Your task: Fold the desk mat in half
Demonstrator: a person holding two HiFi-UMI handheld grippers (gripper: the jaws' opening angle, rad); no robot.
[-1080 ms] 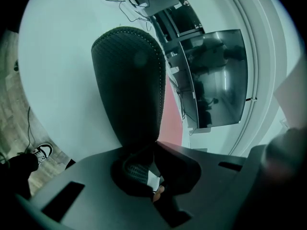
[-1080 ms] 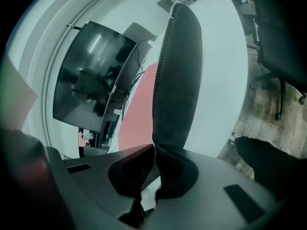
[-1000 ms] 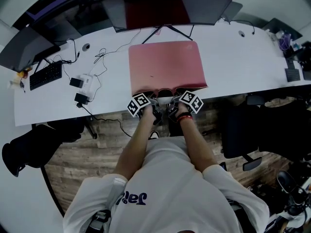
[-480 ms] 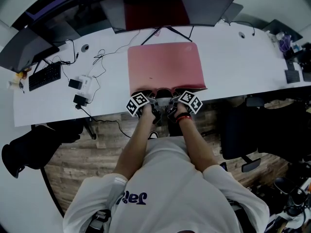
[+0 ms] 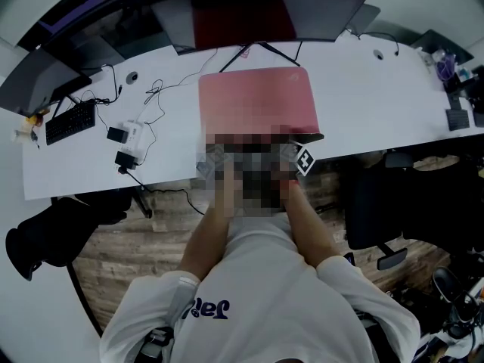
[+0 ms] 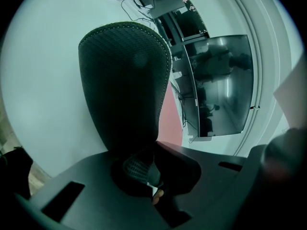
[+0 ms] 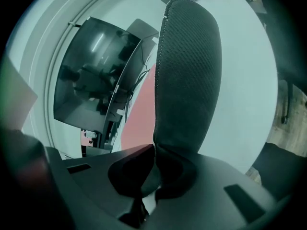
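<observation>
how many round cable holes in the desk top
2. The left cable hole lies left of the pink desk mat; the right cable hole lies right of it. Others may be hidden.

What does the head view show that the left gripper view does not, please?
Only the head view shows the keyboard and the person's white shirt. Only the left gripper view shows the left tongs shut on the desk mat's dark, stitched underside. Both show the mat's pink top, the white desk and a monitor.
</observation>
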